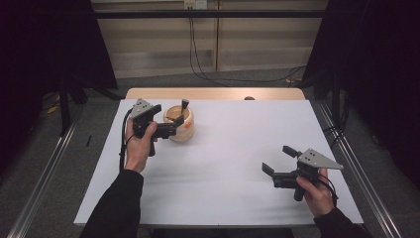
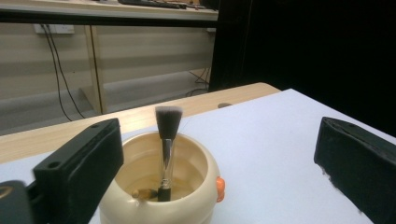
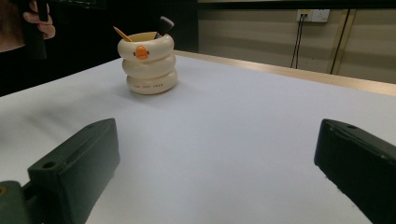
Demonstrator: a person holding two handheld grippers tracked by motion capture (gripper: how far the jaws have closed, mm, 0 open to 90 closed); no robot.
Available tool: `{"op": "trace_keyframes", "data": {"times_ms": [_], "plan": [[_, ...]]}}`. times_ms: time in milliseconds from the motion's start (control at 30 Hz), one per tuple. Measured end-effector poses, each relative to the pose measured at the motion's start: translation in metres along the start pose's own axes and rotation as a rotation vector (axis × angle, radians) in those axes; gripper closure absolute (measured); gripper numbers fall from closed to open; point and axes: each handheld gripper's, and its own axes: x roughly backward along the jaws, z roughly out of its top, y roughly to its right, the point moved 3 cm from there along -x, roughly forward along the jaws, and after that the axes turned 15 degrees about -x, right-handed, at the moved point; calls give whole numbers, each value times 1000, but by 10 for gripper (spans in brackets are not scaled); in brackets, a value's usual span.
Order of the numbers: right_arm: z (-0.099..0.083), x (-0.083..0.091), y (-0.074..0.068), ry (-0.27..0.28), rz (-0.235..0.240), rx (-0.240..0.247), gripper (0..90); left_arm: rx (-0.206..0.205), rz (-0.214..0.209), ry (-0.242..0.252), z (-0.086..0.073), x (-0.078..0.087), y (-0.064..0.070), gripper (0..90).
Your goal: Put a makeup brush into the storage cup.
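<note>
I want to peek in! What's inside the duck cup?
Inside the duck cup stands a makeup brush, bristles up, handle end on the bottom. A yellowish stick leans inside too. The near wall hides part of the cup's bottom, so anything lying there can't be seen.

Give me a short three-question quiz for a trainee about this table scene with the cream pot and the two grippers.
1. True or false: the makeup brush stands in the cream pot with its bristles up.
2. Which gripper is next to the pot: A) left gripper B) right gripper C) both?
3. Fill in: the small beak-like bump on the pot's side is coloured ______.

Key
1. True; the bristle head rises above the rim.
2. A; the left gripper's fingers are spread at the pot, while the right gripper sits open far across the white table.
3. Orange.
</note>
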Motion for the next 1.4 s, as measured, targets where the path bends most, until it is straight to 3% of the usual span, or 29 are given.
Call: {"op": "trace_keyframes", "data": {"times_ms": [433, 767, 833, 867, 1000, 1167, 1200, 1267, 1333, 1400], "plan": [[-1, 1, -2, -7, 1, 5, 0, 7, 22, 60, -1, 33, 15, 10], [-1, 2, 1, -5, -7, 10, 0, -32, 20, 35, -12, 55, 26, 9], [-1, 3, 1, -2, -16, 9, 0, -48, 41, 7, -16, 59, 25, 5], [-1, 3, 2, 0, -21, 11, 0, -21, 51, 15, -18, 60, 25, 8], [0, 4, 3, 6, -26, 4, 0, -11, 57, 8, -27, 69, 29, 9], [-1, 6, 6, -1, -36, 10, 0, -56, 43, -6, -36, 78, 39, 8], [-2, 7, 5, -1, -35, 7, 0, -57, 57, -5, -36, 81, 41, 10], [-2, 9, 6, -1, -35, 6, 0, -43, 45, 18, -37, 86, 44, 9], [-2, 11, 6, 6, -43, 3, 0, -34, 50, 13, -42, 92, 48, 10], [-2, 14, 7, 3, -34, 8, 0, 0, 61, -6, -48, 96, 51, 19]]}}
